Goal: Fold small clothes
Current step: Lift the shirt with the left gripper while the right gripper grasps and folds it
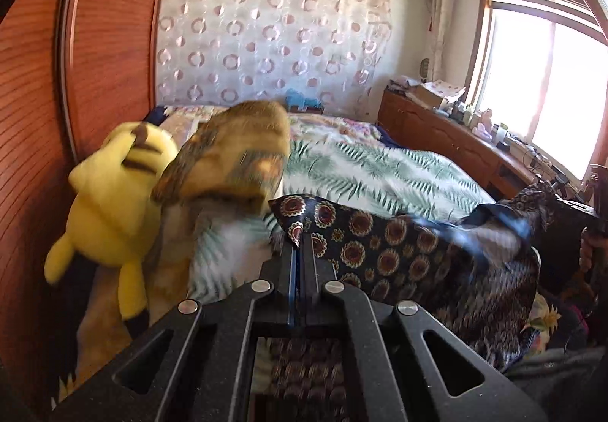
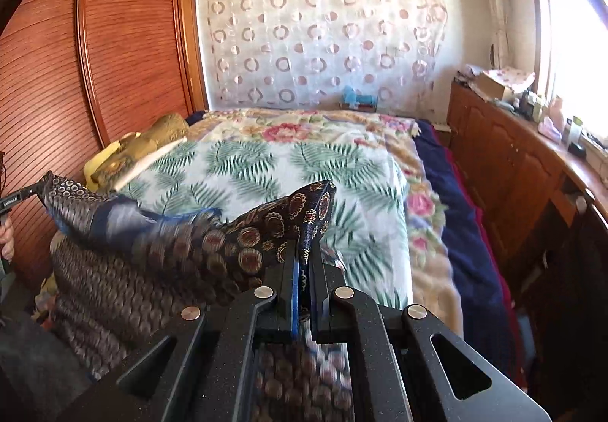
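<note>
Above the near edge of the fern-print bed point(image 2: 266, 163), a dark medallion-patterned silky garment point(image 2: 243, 232) is pinched by left gripper point(image 1: 298, 243) and right gripper point(image 2: 306, 251); corners should be kept level and taut when lowered.

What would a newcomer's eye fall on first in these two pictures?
A dark patterned cloth hangs stretched between the two grippers, above the near end of the bed. To the left sits a yellow plush toy against the wooden wardrobe. Behind the bed hangs a circle-patterned curtain.
</note>
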Available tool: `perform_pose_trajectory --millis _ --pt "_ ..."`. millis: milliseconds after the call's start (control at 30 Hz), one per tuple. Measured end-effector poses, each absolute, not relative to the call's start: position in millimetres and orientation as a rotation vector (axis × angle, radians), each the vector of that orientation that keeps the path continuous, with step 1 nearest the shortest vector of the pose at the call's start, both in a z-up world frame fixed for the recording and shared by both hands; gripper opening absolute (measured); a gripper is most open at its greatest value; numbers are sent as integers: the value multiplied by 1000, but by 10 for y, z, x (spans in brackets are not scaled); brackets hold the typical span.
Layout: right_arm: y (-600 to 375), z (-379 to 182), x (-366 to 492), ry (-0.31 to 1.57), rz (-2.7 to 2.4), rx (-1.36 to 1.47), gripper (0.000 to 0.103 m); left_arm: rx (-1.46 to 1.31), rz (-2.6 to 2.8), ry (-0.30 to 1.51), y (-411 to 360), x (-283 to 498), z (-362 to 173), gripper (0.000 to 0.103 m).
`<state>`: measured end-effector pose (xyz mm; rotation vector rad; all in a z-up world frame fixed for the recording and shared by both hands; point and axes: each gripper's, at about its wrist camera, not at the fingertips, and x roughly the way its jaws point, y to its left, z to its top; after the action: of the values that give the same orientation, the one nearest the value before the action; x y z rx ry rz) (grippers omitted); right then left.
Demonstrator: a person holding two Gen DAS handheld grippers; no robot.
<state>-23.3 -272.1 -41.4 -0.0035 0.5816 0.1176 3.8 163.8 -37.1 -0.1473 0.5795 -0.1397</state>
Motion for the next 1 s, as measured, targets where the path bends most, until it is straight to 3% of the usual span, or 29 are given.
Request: perform_pose_trajectory --millis 167,500,633,700,733,767,867,1000 --pt "-2699 -262 -576 632 131 7 4 -170 -123 620 1692 -68 -524 2" --pt "-2599 -435 -278 764 144 -26 4 -109 -113 654 1641 -59 -637 4" --pt "-2612 -334 -231 737 179 -3 7 -96 -114 613 1655 -66 -507 41" --pt "-2635 -229 -243 720 168 -8 7 -108 -129 596 1666 -36 -422 53" --pt "-2648 -193 -266 712 166 -11 8 -108 -132 594 1658 -13 -397 70" --pt "-2656 -159 -296 706 161 -18 11 -102 -136 587 1644 13 -359 79" --pt "-2663 -44 -371 685 145 -42 18 -67 -163 580 1572 123 -289 79" --pt "-2680 80 -450 643 138 -50 49 -54 -159 601 1511 377 -318 79"
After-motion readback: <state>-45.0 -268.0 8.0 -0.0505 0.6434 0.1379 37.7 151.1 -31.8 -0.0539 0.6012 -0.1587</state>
